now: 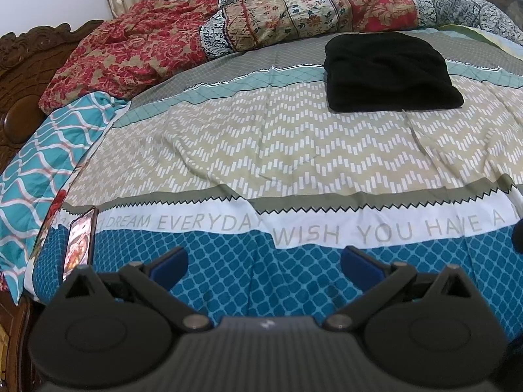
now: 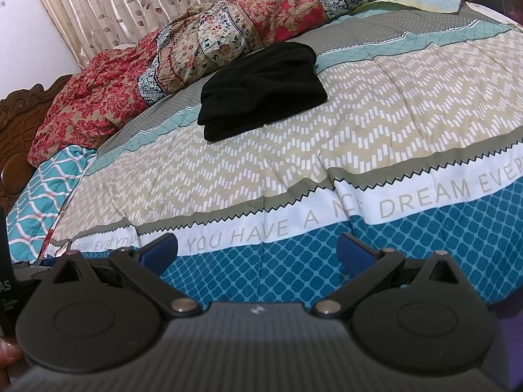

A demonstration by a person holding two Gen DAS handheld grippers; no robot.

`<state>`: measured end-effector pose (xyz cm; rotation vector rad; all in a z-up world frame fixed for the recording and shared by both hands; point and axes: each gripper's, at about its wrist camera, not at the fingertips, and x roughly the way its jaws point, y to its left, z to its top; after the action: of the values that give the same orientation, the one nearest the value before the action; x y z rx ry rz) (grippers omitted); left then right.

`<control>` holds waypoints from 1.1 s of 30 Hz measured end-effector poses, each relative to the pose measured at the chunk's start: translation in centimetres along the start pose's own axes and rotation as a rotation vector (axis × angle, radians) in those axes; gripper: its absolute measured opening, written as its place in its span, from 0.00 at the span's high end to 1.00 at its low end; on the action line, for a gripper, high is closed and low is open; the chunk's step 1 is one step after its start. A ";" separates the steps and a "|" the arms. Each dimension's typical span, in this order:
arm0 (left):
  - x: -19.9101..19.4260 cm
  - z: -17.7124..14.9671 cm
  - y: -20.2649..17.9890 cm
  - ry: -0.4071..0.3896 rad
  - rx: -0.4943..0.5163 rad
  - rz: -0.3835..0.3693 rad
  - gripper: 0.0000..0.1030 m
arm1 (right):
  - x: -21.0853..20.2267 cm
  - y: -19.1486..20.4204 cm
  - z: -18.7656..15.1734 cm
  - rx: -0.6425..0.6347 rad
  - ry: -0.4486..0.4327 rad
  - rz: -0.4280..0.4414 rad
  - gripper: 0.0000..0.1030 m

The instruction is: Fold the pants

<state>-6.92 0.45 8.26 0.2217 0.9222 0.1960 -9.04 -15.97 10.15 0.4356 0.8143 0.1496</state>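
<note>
The pants [image 1: 392,72] lie on the bedspread [image 1: 261,150] as a compact black bundle, already doubled over itself, just in front of the patterned quilt [image 1: 294,16] heaped along the far side. A phone [image 1: 80,241] rests on the bedspread, well apart from the pants. The left gripper [image 1: 263,263] and right gripper [image 2: 258,254] both hang near the bedspread's front edge, jaws spread wide, holding nothing. The fabric appears soft, thick and limp: expect sagging and layer slippage. Judged best hold: pinch all layers at the near corners of the bundle, one gripper per corner
</note>
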 end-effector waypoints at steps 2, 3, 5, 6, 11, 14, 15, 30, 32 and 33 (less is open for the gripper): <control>0.0 0.0 0.0 0.000 0.000 0.000 0.00 | 0.0 0.1 0.0 0.000 -0.001 -0.001 0.00; 0.0 0.0 0.0 -0.001 -0.001 0.000 0.00 | 0.0 0.1 0.0 0.000 -0.001 -0.001 0.00; 0.0 0.1 -0.1 -0.002 0.001 -0.002 0.00 | 0.0 0.1 -0.1 0.000 -0.002 -0.001 0.00; 0.0 0.1 -0.1 -0.003 0.002 -0.003 0.00 | 0.0 0.1 0.0 0.000 -0.002 -0.001 0.00; -0.1 0.3 -0.4 -0.008 0.010 -0.009 0.00 | -0.1 -0.2 0.3 -0.004 -0.011 -0.002 0.00; -0.2 0.4 -0.5 -0.008 0.012 -0.022 0.00 | -0.4 -0.4 0.7 -0.012 -0.030 -0.003 0.00; -0.3 0.4 -0.6 -0.007 0.012 -0.026 0.00 | -0.5 -0.4 0.8 -0.016 -0.034 -0.002 0.00; -0.7 0.3 -0.5 -0.019 0.009 -0.015 0.00 | -0.4 -0.4 0.5 -0.011 -0.022 0.000 0.00; -0.9 0.4 -0.5 -0.034 0.008 -0.014 0.00 | -0.4 -0.3 0.5 -0.008 -0.021 -0.001 0.00; -1.0 0.4 -0.4 -0.044 0.007 -0.012 0.00 | -0.4 -0.4 0.5 -0.006 -0.020 -0.001 0.00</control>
<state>-7.10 -0.28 9.14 0.2264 0.8809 0.1762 -8.96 -16.55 10.52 0.4302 0.7939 0.1468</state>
